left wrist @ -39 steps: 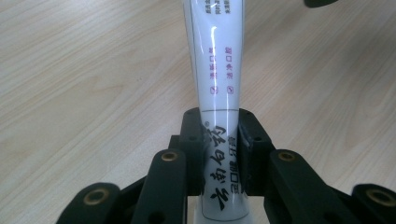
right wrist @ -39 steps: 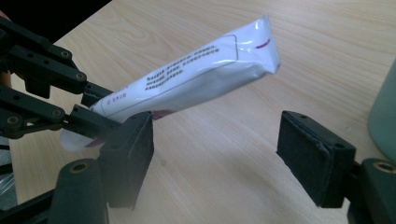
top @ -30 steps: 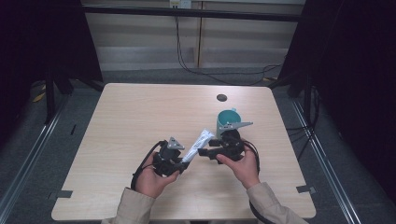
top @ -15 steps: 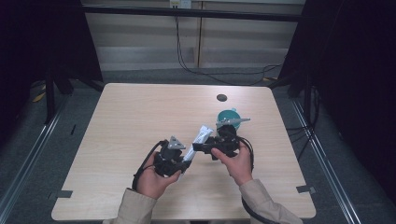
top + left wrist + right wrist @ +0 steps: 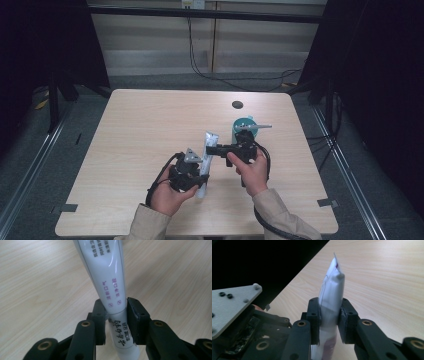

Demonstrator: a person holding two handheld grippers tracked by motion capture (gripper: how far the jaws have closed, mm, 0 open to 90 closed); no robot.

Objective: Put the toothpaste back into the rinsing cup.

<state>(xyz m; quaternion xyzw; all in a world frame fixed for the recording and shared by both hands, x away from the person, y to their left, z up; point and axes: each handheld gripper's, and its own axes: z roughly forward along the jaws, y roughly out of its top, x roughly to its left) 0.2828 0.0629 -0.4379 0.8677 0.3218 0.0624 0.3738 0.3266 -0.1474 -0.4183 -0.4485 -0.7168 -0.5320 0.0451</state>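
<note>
Pale wooden bench (image 5: pixel 140 130) below, both your left hand-held gripper (image 5: pixel 117 315) and right hand-held gripper (image 5: pixel 329 315) clamp the white toothpaste tube (image 5: pixel 206 155), so squeeze gently, without twisting.

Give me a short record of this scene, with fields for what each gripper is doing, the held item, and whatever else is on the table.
held item: white tube
left gripper: shut on the tube's lower part, jaws just easing open
right gripper: just closed on the tube's upper part
also on table: teal cup beyond the right gripper; small dark disc near the far edge
</note>
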